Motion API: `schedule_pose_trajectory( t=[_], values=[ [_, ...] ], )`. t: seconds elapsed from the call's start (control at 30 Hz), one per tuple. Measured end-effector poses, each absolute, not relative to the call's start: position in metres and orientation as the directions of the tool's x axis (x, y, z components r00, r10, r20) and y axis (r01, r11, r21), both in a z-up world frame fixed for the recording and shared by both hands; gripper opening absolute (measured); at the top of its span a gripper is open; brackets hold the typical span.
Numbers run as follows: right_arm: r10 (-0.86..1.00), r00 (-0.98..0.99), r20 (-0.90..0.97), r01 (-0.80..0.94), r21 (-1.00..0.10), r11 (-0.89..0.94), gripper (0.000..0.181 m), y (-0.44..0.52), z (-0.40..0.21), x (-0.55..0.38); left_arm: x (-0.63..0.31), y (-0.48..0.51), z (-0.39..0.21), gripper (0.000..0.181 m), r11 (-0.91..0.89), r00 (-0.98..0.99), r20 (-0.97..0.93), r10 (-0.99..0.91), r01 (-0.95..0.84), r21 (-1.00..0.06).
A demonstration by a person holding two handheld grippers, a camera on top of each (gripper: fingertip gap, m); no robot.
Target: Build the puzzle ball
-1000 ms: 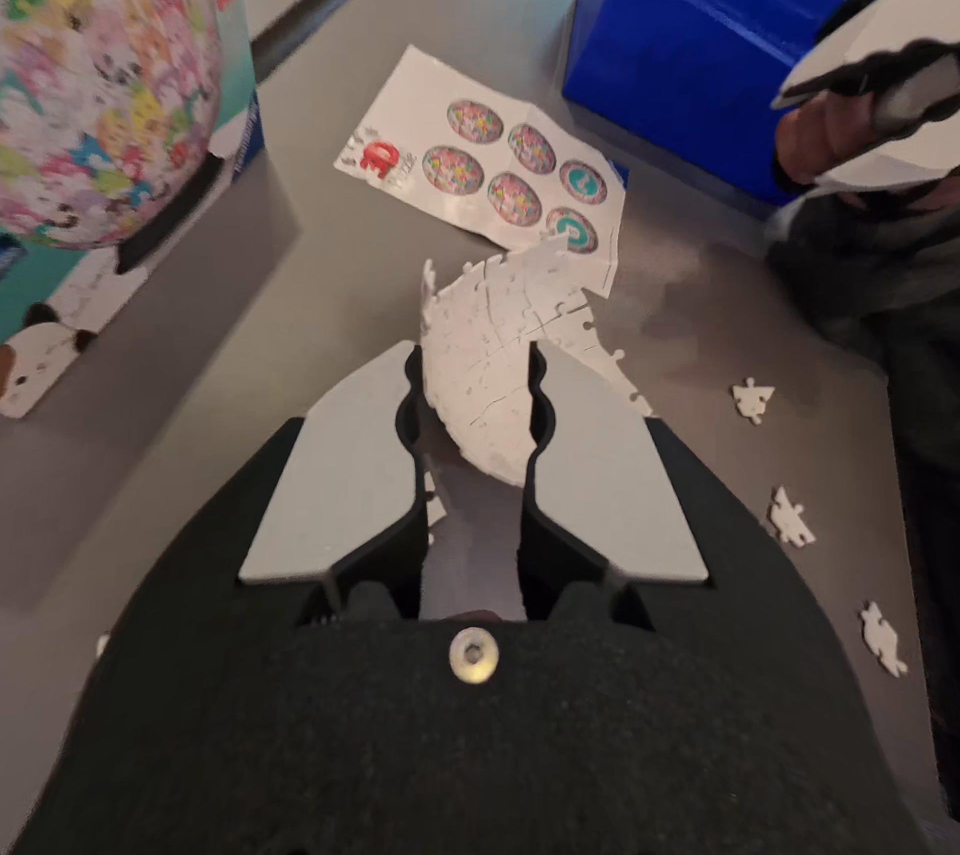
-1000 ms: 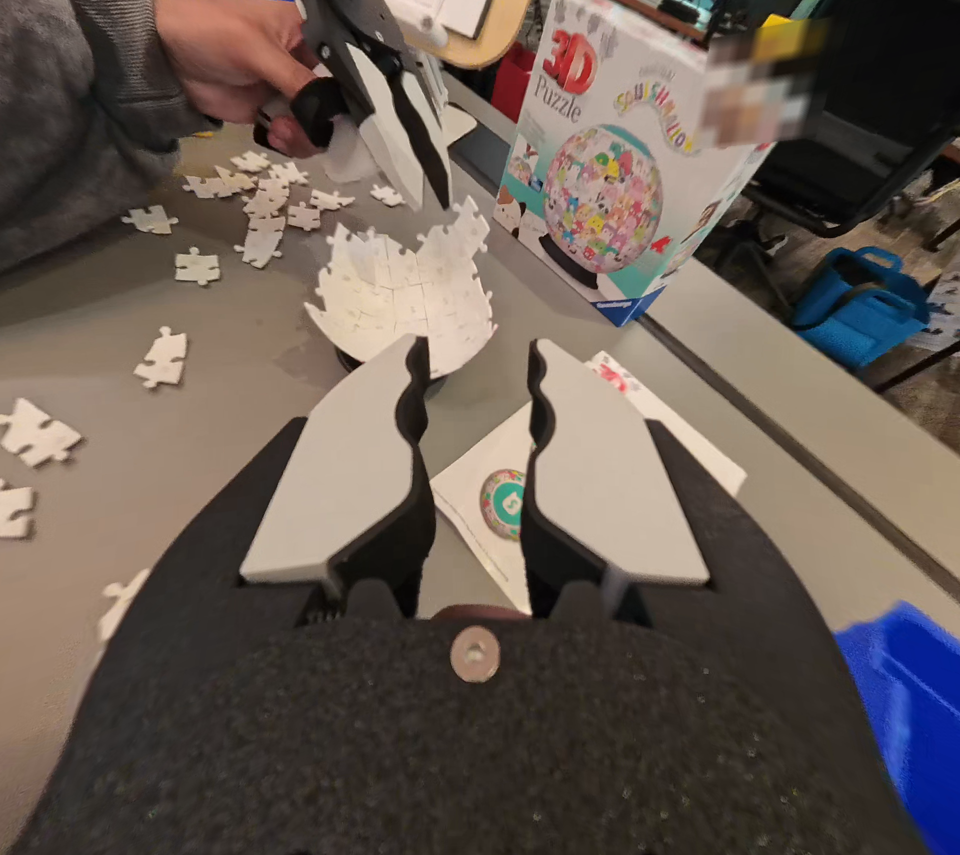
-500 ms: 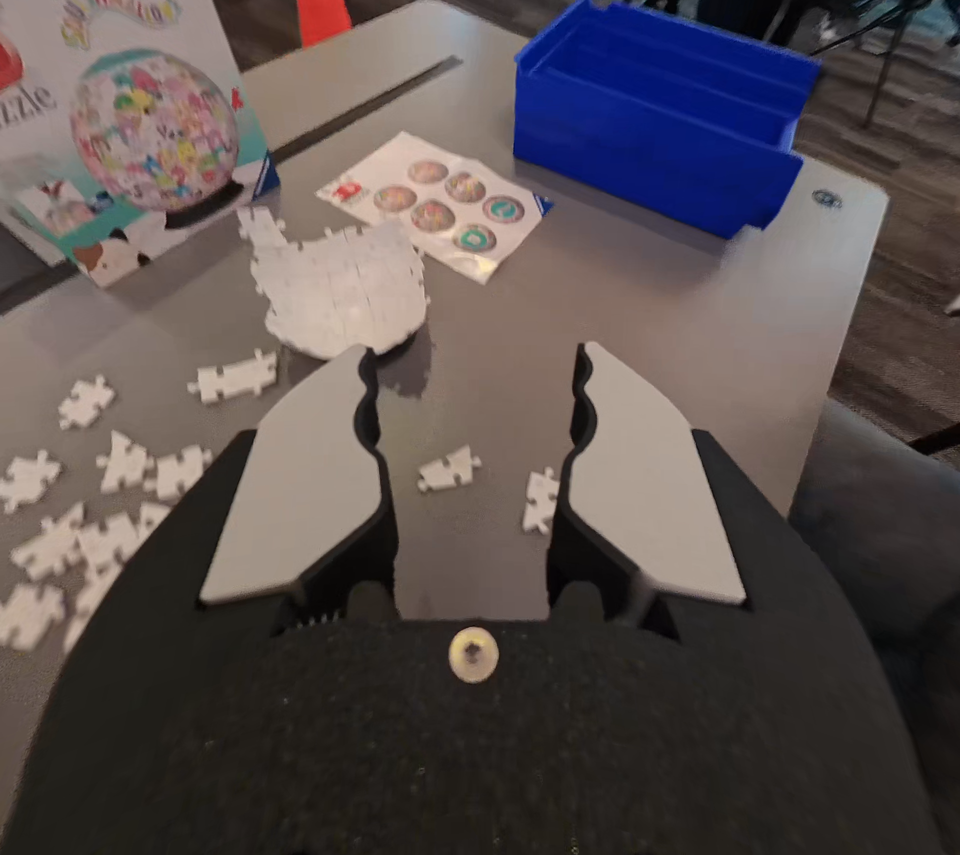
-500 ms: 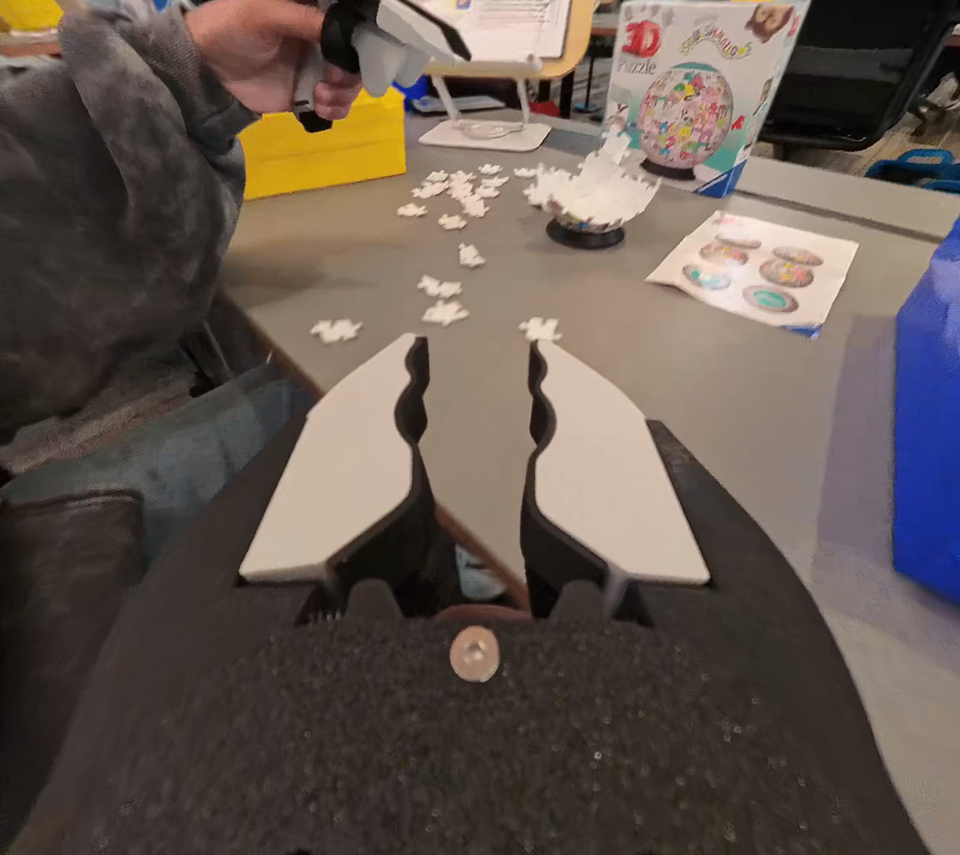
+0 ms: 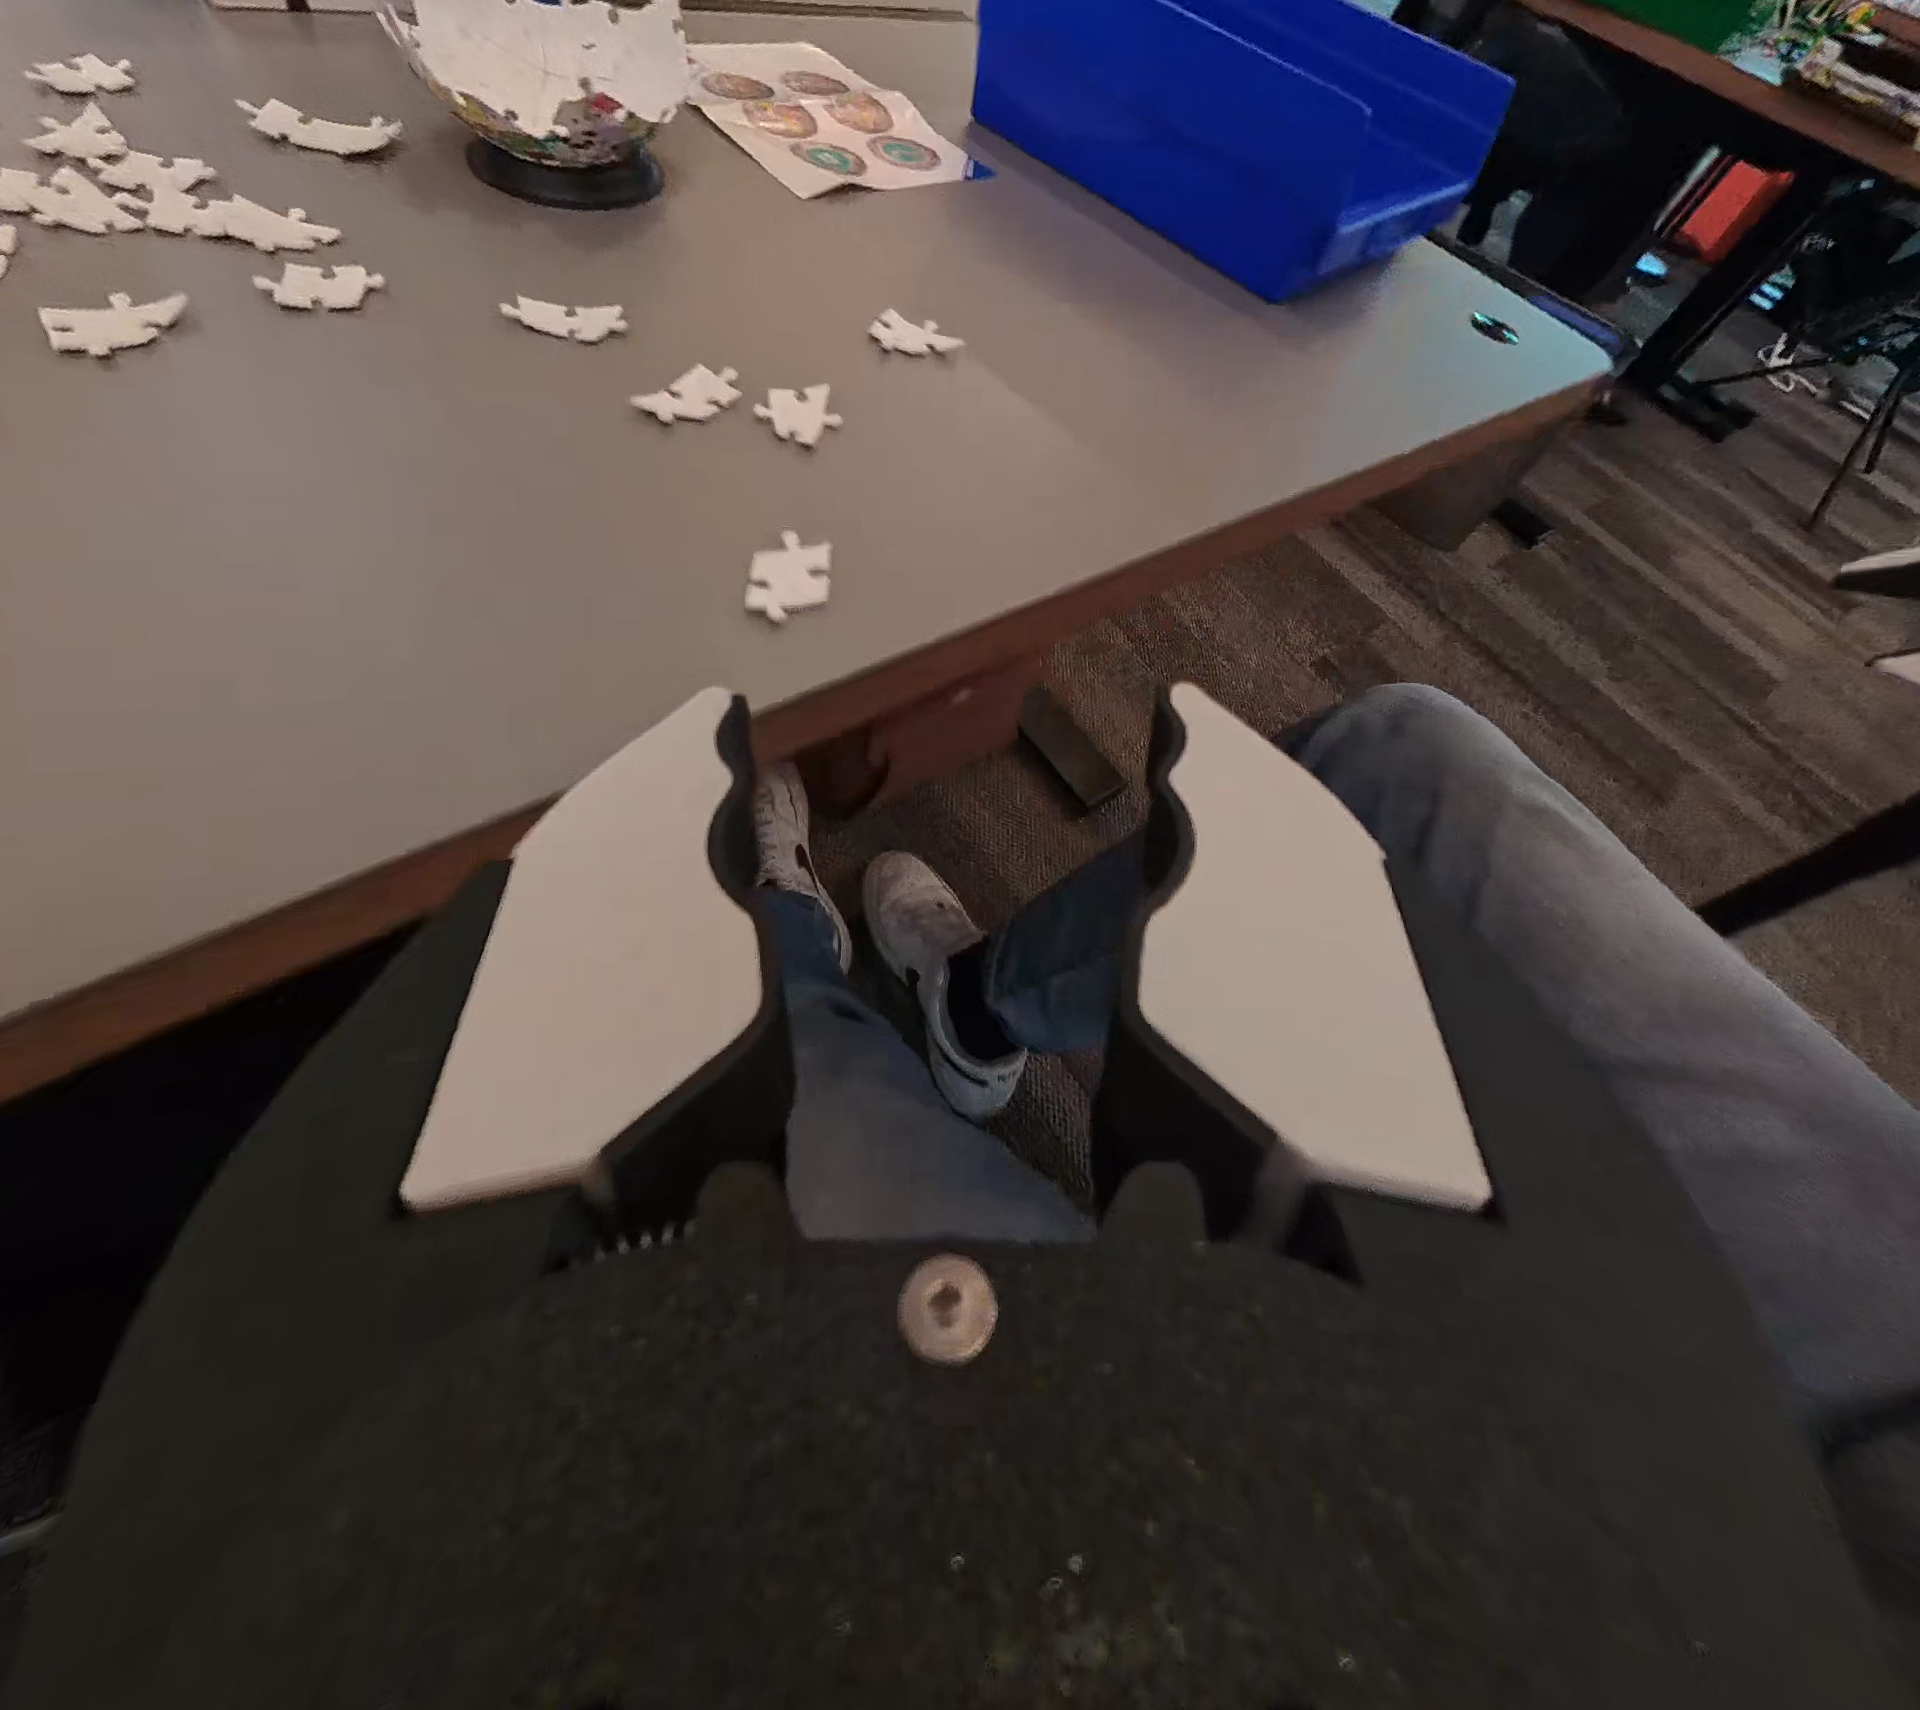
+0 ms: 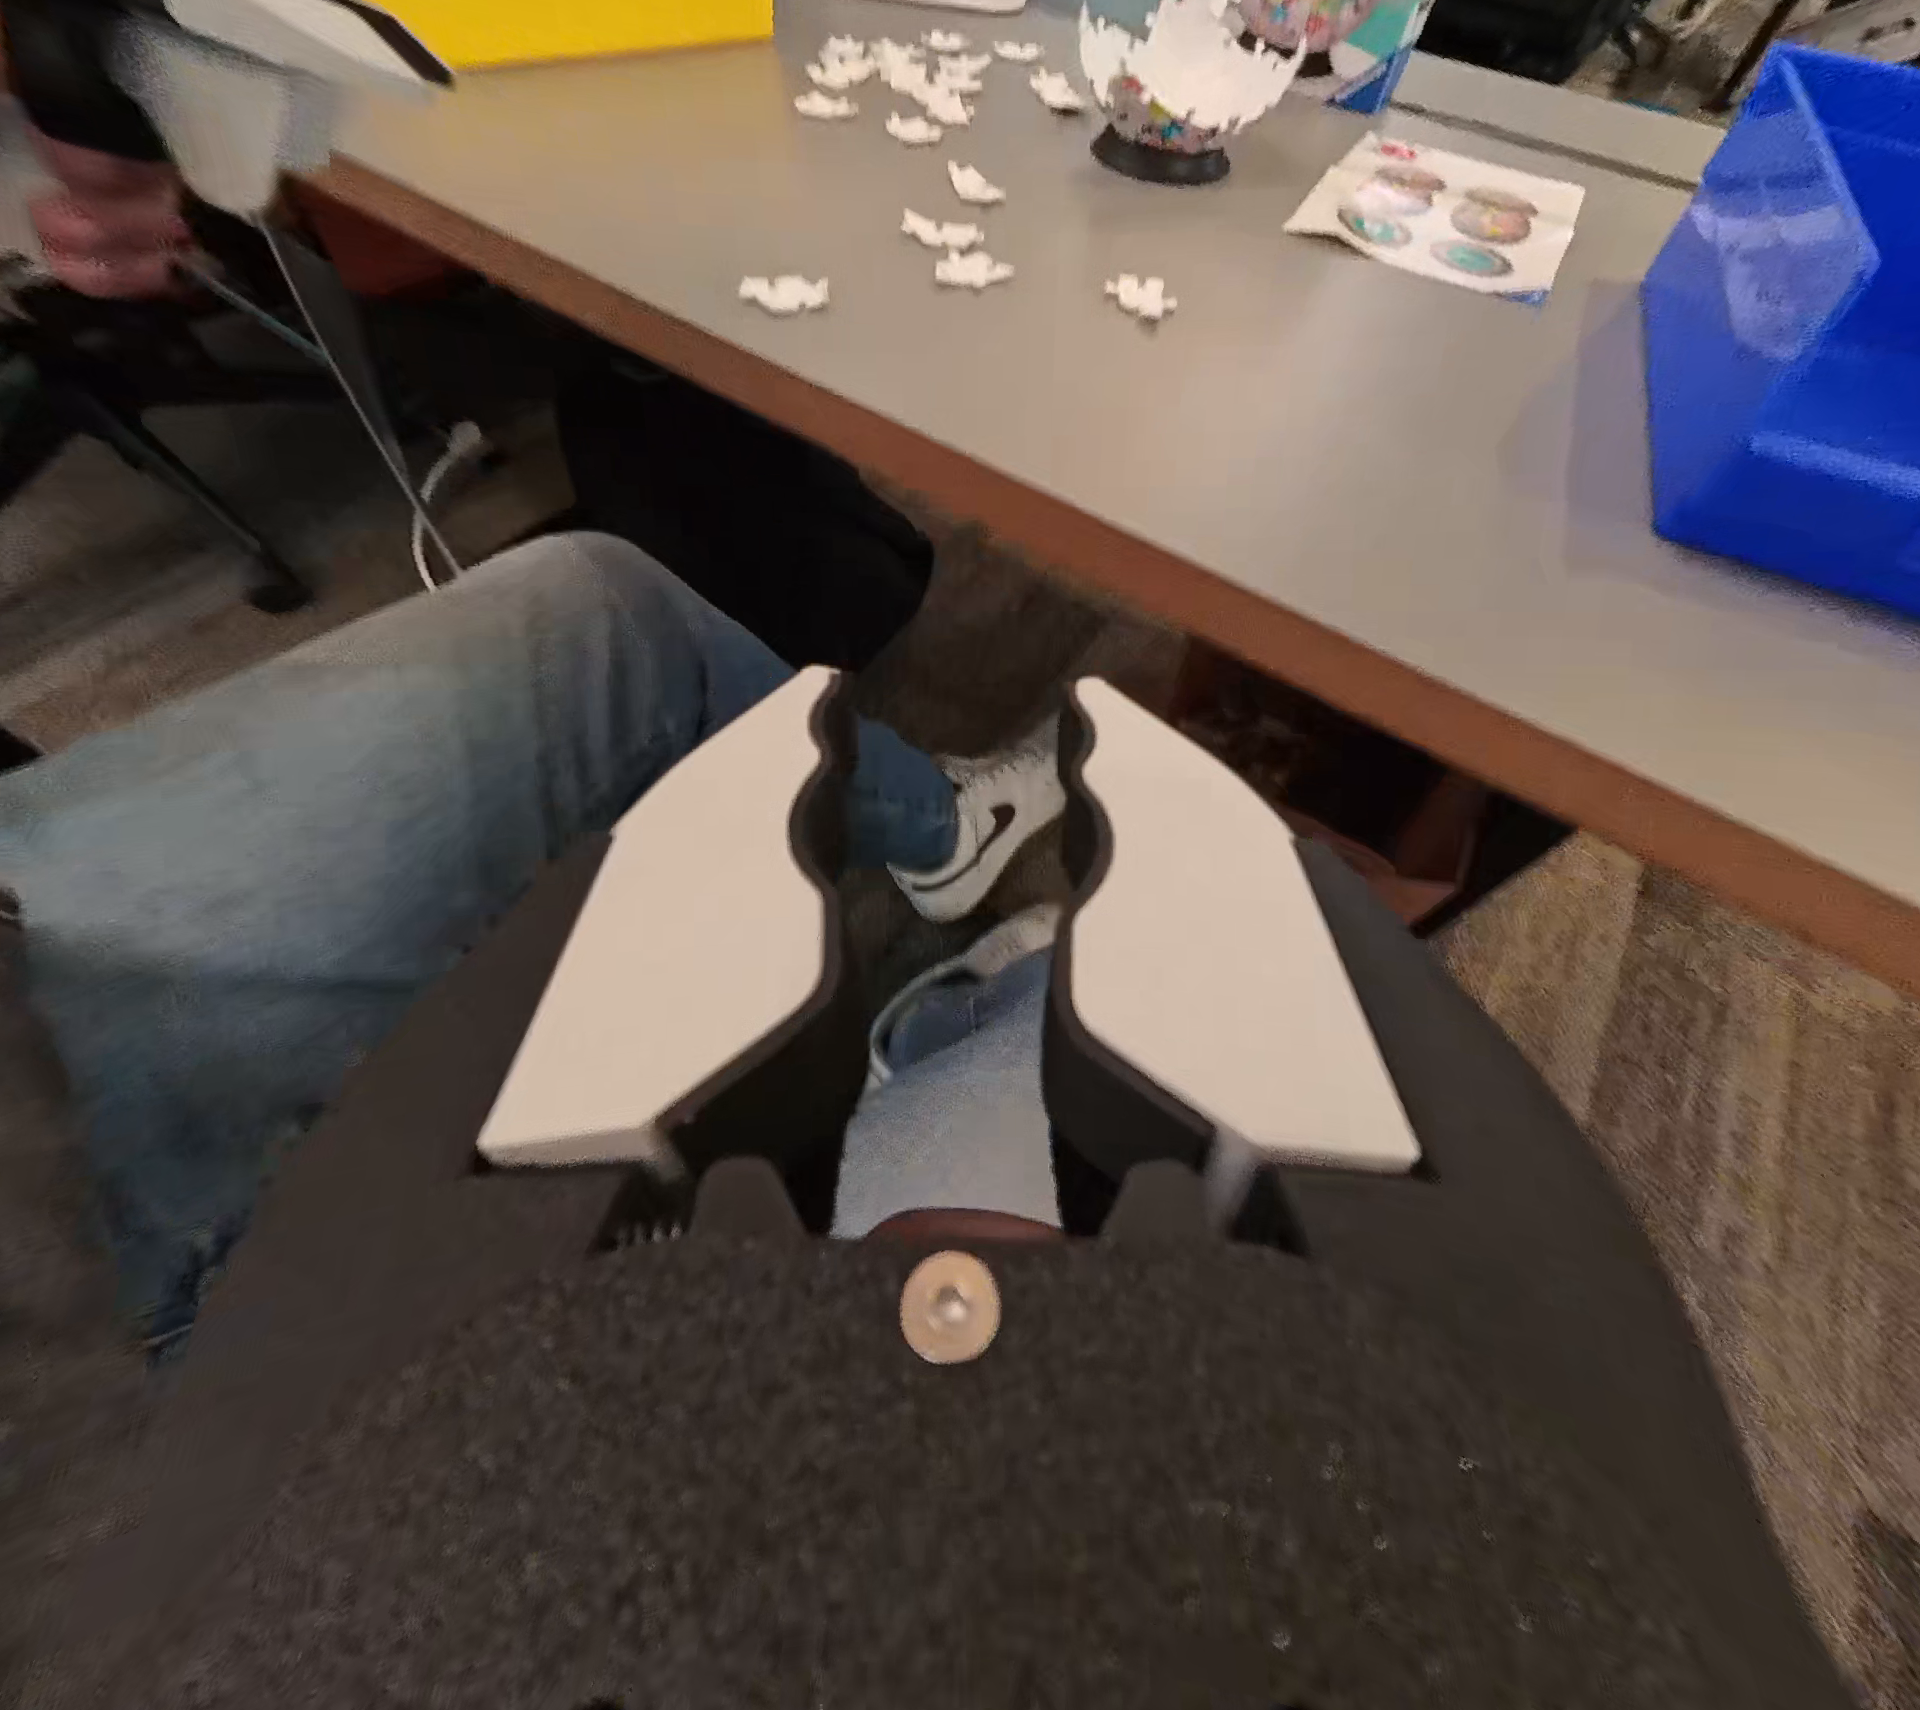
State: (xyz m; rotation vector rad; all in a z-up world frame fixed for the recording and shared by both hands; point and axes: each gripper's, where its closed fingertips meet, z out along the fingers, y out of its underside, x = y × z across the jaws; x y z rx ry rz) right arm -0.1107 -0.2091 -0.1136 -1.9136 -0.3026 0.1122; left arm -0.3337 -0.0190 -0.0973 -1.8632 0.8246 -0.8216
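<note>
Hovering off table edge, left gripper (image 5: 945, 725) parted, empty; right gripper (image 6: 951, 699) parted too, empty. Half-built ball (image 5: 540, 71) on stand (image 5: 564, 172) far ahead-left of left gripper. Likely light, brittle shell: grip loose pieces (image 5: 788, 574) by edges, press gently.

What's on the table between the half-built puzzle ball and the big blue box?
A paper sheet with round pictures lies flat between the puzzle ball and the blue box. Both wrist views show it, and neither claw is near.
</note>
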Motion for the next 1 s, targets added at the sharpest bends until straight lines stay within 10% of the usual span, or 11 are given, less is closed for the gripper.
schedule_pose_trajectory(
  t=[0.6, 1.0],
  values=[
    [-0.049, 0.994, 0.097, 0.073, -0.93, -0.359, 0.036, -0.442, -0.105, -0.143, -0.363, -0.234, -0.137, 0.072, -0.256, 0.317, 0.118, -0.941, -0.44, -0.861],
    [-0.688, 0.699, 0.197, -0.33, -0.764, -0.554, 0.035, -0.708, -0.187, -0.104, -0.216, -0.36, -0.208, 0.072, -0.14, -0.148, 0.299, -0.943, -0.637, -0.758]
  ],
)
